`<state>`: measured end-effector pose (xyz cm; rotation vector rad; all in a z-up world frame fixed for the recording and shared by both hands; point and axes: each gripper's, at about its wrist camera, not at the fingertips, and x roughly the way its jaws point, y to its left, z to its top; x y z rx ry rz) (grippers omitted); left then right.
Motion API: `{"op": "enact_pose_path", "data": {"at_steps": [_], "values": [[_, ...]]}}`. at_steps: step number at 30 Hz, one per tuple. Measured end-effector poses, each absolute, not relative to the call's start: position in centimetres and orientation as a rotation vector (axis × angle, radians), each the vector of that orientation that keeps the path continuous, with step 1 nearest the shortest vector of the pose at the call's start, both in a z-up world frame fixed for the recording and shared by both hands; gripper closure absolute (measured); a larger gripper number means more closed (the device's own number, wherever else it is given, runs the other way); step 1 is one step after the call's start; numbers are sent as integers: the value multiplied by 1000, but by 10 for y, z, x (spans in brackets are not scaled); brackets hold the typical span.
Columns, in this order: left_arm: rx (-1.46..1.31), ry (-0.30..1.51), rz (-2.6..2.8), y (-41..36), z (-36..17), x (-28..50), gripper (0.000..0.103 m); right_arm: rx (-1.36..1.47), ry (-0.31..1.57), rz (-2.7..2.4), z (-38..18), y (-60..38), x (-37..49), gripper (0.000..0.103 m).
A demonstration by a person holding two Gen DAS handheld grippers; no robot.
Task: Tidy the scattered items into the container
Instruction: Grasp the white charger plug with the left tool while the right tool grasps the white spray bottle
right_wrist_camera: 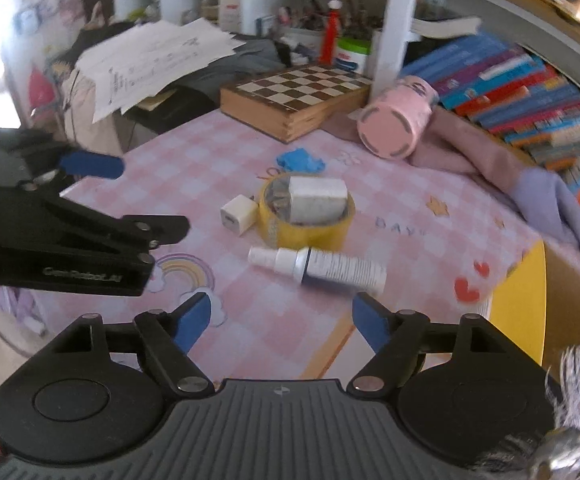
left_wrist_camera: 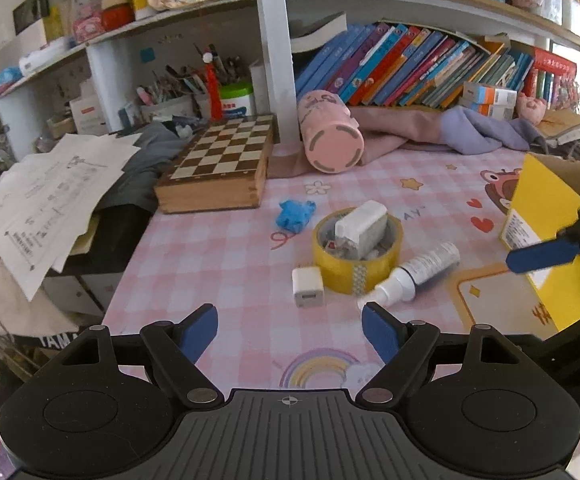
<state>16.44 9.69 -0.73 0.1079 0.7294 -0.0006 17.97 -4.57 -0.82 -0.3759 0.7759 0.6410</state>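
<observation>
Grippers: we find left gripper and right gripper both released, empty. Tape roll, charger and spray bottle lie mid-table; yellow box stands right.

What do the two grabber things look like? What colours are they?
Both look alike. The left gripper and the right gripper have blue fingertips on black jointed arms with silver pins, two round black discs, and a grey ribbed base with a small crosshair mark. White lettering runs along the left one's side, seen from the right camera.
</observation>
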Motion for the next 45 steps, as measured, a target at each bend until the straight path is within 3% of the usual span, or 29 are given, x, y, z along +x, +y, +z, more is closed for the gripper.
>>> {"op": "enact_pose_path", "data": {"at_steps": [18,24,31,34,38,45], "values": [[87,854,-41,100,-50,238,24,-803,868,806,-46,-13,262,29],[111,905,-63,96,-64,255,43,-825,872,861,-56,-7,271,33],[77,917,-107,97,-68,256,71,-741,966,838,-63,-9,289,52],[68,913,-96,100,-68,253,78,-701,1000,831,-61,-12,285,62],[49,912,-92,103,-67,247,78,-612,1077,796,-57,-20,276,68],[-5,919,-96,106,-64,218,78,-219,1175,592,-48,-47,272,69]]}}
